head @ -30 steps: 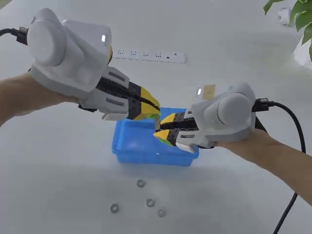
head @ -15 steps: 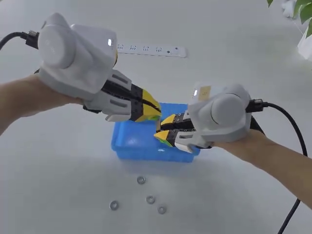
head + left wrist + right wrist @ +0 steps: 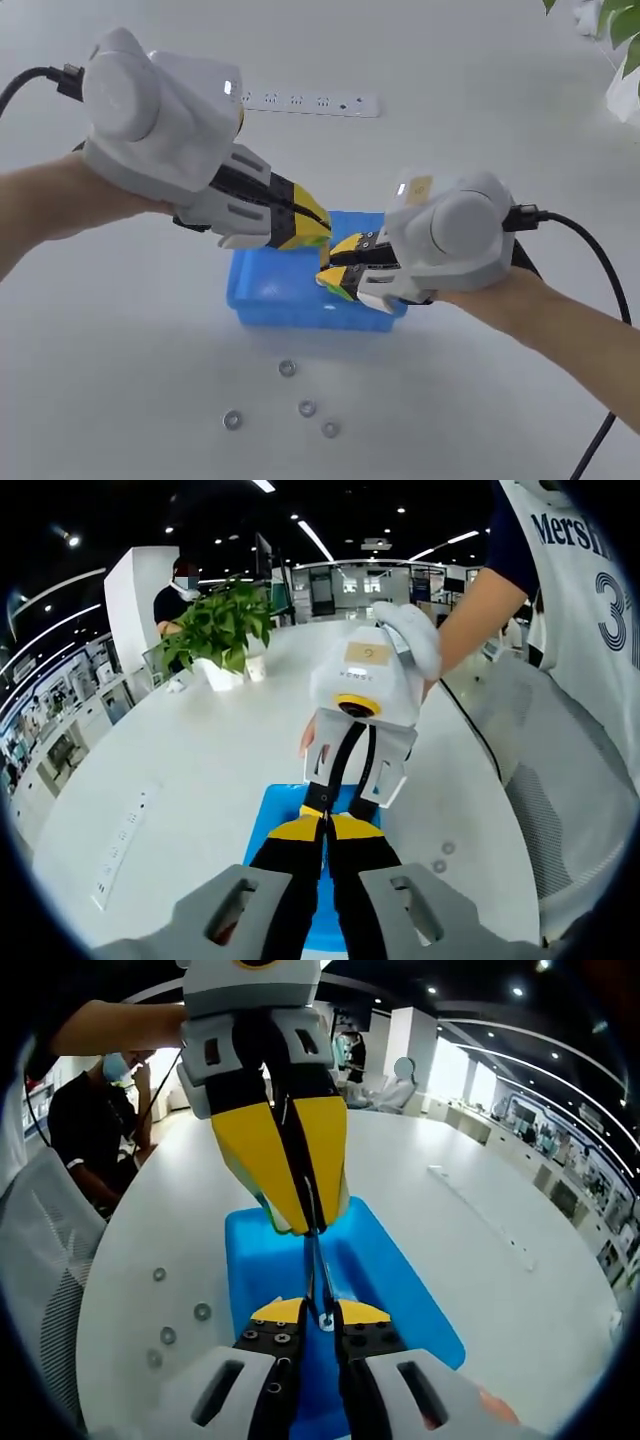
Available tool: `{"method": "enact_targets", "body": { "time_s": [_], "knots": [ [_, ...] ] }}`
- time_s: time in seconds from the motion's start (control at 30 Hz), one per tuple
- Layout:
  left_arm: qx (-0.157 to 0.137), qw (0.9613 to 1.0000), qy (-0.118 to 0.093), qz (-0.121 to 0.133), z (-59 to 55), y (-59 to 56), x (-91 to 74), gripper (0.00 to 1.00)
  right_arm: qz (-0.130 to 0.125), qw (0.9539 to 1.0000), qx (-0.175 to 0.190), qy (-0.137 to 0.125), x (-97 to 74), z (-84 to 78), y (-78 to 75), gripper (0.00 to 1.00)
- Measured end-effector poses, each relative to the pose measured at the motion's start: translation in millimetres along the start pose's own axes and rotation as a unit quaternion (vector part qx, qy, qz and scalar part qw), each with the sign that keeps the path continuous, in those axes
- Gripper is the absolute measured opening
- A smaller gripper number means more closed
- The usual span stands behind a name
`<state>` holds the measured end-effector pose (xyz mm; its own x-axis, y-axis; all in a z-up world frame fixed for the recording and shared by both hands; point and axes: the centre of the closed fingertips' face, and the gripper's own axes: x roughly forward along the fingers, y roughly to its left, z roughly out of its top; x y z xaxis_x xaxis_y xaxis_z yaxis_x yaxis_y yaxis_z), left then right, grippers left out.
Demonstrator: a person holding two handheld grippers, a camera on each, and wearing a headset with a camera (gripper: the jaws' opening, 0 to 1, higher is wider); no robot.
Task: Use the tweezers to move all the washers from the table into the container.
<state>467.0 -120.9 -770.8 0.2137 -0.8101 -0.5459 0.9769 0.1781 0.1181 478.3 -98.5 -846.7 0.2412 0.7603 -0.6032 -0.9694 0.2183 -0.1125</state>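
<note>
Running lengthwise from right tool (image 3: pixel 320 1312) to left tool (image 3: pixel 301 1216): tweezers (image 3: pixel 312 1260)

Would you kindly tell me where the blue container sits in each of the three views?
Head view: blue container at centre, partly under both pairs of jaws.
Left gripper view: blue container at bottom centre, beyond that view's own jaws.
Right gripper view: blue container at centre, running up from that view's own jaws.
Shared landmark: the white power strip lying on the table.
</note>
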Motion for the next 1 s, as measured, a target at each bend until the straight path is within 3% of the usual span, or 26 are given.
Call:
{"method": "enact_targets", "body": {
  "time_s": [0.53,0.77,1.0],
  "knots": [
    [0.043,0.9990,-0.004,0.011,36.1,-24.2,-33.3,0.05,-0.018,0.9988,-0.021,-0.039,-29.2,40.2,17.5,0.13],
    [0.058,0.9982,-0.010,0.012,50.2,-43.3,-45.4,0.05,-0.024,0.9978,-0.037,-0.050,-47.8,55.1,33.9,0.15],
    [0.069,0.9976,-0.010,0.002,55.4,-67.8,-48.4,0.05,-0.016,0.9975,-0.044,-0.053,-61.2,55.0,54.8,0.15]
  ]
}}
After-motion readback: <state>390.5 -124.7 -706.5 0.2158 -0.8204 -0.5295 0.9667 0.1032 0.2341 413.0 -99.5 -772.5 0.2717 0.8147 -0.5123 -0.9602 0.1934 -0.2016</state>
